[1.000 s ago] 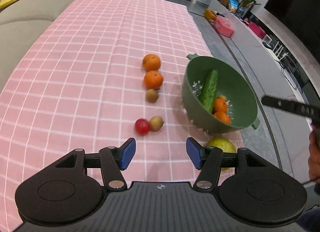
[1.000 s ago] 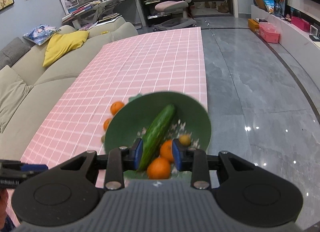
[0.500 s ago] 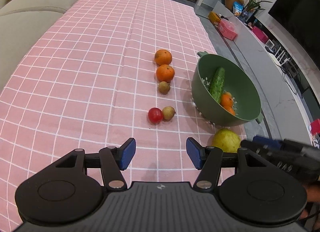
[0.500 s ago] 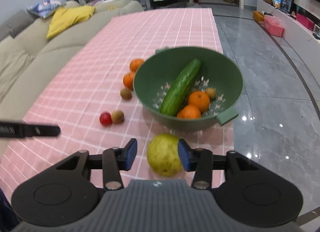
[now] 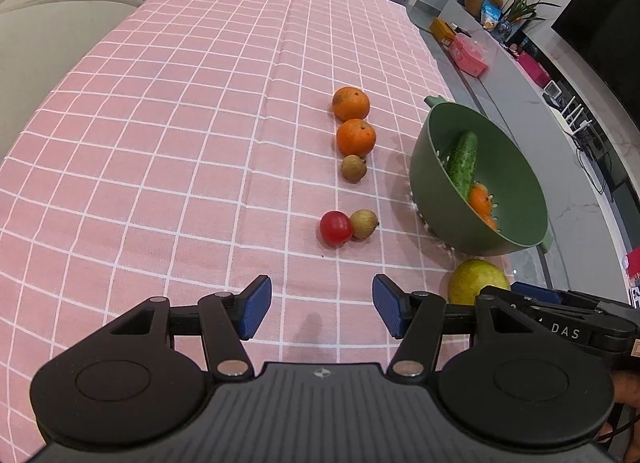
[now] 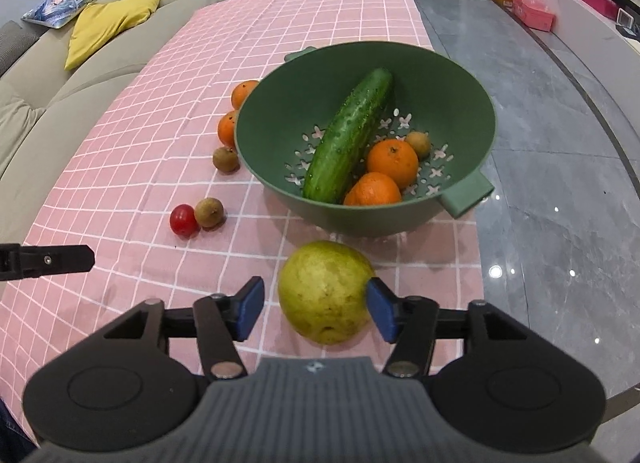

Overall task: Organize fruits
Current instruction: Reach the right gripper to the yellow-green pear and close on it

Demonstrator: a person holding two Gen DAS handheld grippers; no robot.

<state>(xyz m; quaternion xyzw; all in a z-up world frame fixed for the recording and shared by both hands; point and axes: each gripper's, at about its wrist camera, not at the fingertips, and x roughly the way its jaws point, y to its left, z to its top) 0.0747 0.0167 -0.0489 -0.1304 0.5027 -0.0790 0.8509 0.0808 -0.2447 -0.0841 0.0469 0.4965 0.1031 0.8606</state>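
A green colander on the pink checked cloth holds a cucumber, two oranges and a small brown fruit. A yellow-green pear lies in front of it. My right gripper is open with the pear between its fingers; the right pad touches it. Two oranges, two brown fruits and a red tomato lie left of the colander. My left gripper is open and empty, just short of the tomato.
The table edge runs just right of the colander and pear, with grey floor beyond. A sofa with a yellow cushion borders the left side. The left gripper's finger shows at the left of the right wrist view.
My right gripper pulled back from over the colander, came down around the pear and opened wider. My left gripper drifted a little nearer the tomato.
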